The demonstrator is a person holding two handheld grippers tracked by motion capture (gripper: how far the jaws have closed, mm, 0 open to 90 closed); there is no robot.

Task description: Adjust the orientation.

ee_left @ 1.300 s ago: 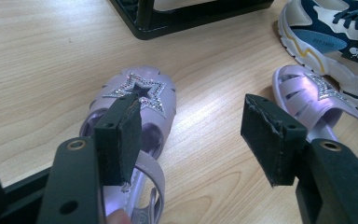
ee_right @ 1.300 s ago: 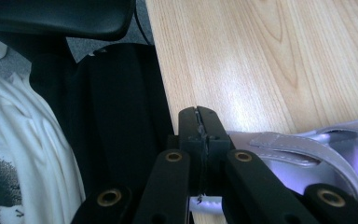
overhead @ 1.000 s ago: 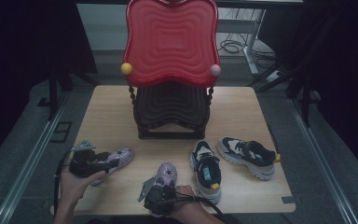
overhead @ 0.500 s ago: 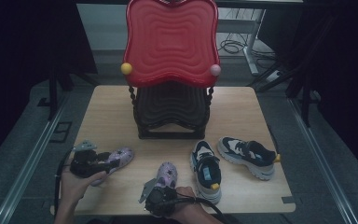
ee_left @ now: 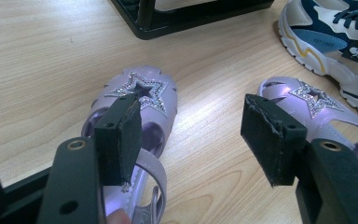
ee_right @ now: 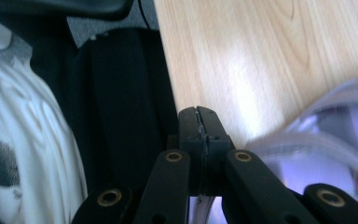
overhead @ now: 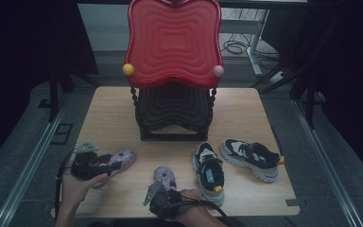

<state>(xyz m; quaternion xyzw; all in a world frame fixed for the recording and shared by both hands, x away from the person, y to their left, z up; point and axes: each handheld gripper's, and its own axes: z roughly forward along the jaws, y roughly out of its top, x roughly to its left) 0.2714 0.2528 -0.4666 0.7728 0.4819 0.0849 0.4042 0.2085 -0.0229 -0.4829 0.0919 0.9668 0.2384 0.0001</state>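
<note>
Two lilac sandals (overhead: 118, 162) (overhead: 164, 177) point toes toward the chair (overhead: 172, 111); left tongs (ee_left: 191, 135) apart, right tongs (ee_right: 199, 135) together.

Lilac sandals (ee_left: 140, 100) bear glittery silver stars (ee_left: 138, 90).

Red chair (overhead: 172, 45), two sneakers (overhead: 209, 172) on table (overhead: 246, 109)

no legible text, labels or brands
</note>
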